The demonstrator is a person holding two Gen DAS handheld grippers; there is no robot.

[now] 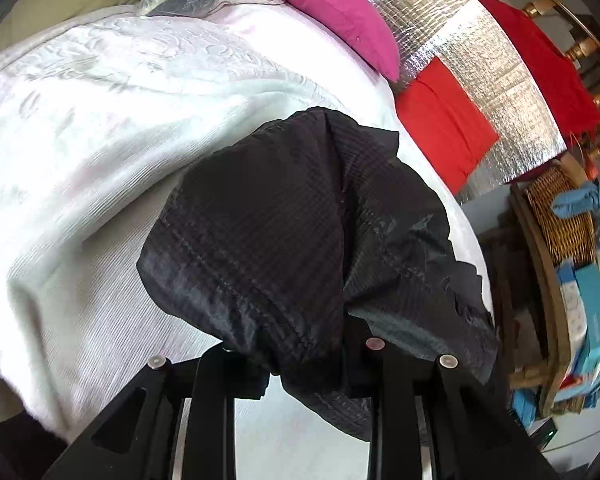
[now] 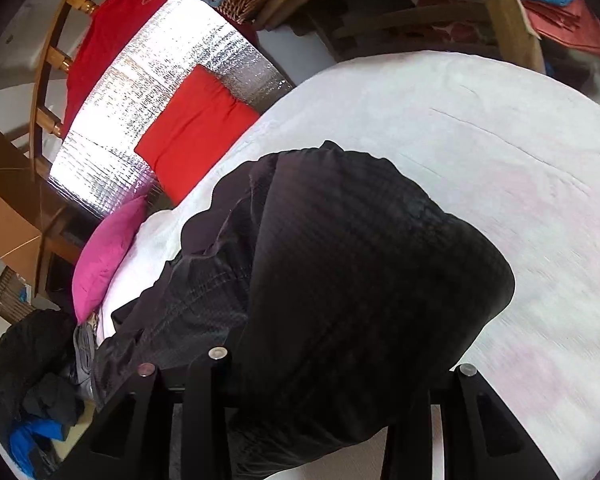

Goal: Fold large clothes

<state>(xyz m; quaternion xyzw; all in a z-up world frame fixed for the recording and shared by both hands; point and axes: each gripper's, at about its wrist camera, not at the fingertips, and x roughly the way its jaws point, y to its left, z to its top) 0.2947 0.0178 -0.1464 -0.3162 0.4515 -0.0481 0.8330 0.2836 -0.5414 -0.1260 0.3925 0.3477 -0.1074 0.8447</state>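
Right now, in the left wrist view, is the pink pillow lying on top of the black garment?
No, the pink pillow lies far up the white bedspread, apart from the black garment.

1. The left gripper (image 1: 300, 364) is matte black plastic, built from flat angular bars that fan toward the lens.
2. Its outer arms each have a slanted triangular cut-out, and pale metal rails run between the bars.
3. Round silver pins cap its bars; one of them has a pinkish tint.
4. The right gripper (image 2: 320, 368) has the same black frame with angular cut-outs in its outer arms.
5. Three round silver pins show on its bar tops; the fourth is hidden.
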